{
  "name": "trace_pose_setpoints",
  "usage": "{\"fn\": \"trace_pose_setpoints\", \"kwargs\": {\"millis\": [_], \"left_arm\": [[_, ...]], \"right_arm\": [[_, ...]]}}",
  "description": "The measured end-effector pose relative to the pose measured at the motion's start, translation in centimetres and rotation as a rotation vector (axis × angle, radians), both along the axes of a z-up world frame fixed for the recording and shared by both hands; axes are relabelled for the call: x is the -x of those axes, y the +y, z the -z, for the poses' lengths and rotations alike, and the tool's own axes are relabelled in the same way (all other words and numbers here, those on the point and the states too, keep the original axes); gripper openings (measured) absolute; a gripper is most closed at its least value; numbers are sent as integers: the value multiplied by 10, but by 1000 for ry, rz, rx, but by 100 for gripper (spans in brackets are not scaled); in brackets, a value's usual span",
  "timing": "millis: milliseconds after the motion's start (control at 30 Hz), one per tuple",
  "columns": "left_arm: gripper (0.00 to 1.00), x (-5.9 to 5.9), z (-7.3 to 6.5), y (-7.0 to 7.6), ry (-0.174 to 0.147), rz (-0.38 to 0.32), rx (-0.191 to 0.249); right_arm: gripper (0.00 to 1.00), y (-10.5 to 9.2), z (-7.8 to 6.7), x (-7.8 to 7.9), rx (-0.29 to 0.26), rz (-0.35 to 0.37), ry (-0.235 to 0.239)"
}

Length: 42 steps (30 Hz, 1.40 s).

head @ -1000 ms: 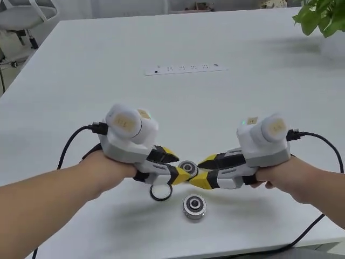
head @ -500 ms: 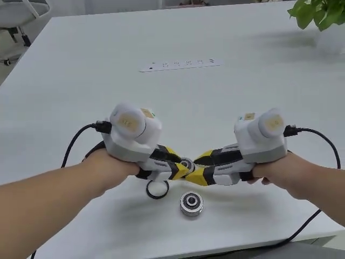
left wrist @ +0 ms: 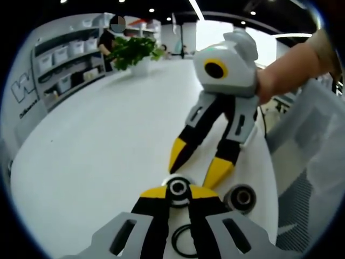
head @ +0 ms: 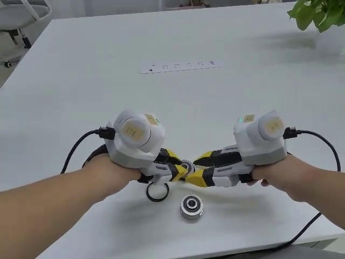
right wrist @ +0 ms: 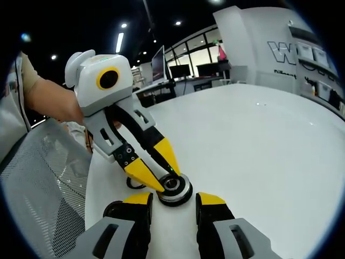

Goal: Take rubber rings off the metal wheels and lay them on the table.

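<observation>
On the white workbench [head: 242, 81], where one black rubber ring [head: 157, 192] lies beside a small round metal wheel [head: 191, 206], we judge stripping underway: the left gripper [head: 179, 168] pinches a second metal wheel [left wrist: 178, 188] just above the table, and the right gripper [head: 198, 166], jaws spread beside it, must next close on its rim.

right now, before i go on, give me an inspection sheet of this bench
surface: white table
job's things: small metal wheel held up; second metal wheel and loose black rubber ring lying on the table
clutter: white power strip, far side
grippers: left gripper shut on the held wheel; right gripper open, jaws either side of it
cables: black cable trailing from each gripper
surroundings: green plant far right; white office chair far left
</observation>
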State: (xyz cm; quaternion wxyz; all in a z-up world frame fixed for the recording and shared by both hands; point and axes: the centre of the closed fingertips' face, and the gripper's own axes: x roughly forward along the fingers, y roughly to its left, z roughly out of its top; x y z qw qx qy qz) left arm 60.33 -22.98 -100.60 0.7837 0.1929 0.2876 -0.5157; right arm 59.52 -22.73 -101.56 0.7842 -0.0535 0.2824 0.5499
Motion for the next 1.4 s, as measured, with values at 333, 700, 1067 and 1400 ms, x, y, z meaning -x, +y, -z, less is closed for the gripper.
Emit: {"fn": "trace_pose_setpoints", "kwargs": {"millis": [333, 700, 1067, 1400], "left_arm": [[14, 1, 0, 0, -1, -19, 5], [14, 1, 0, 1, -6, -29, 15], [14, 1, 0, 1, -11, -35, 14], [14, 2, 0, 1, -14, -38, 12]], "right_arm": [[25, 4, 2, 1, 29, -19, -40], [18, -3, 5, 3, 54, -20, -48], [5, -8, 6, 4, 72, -5, -50], [0, -12, 5, 2, 57, 37, -13]]}}
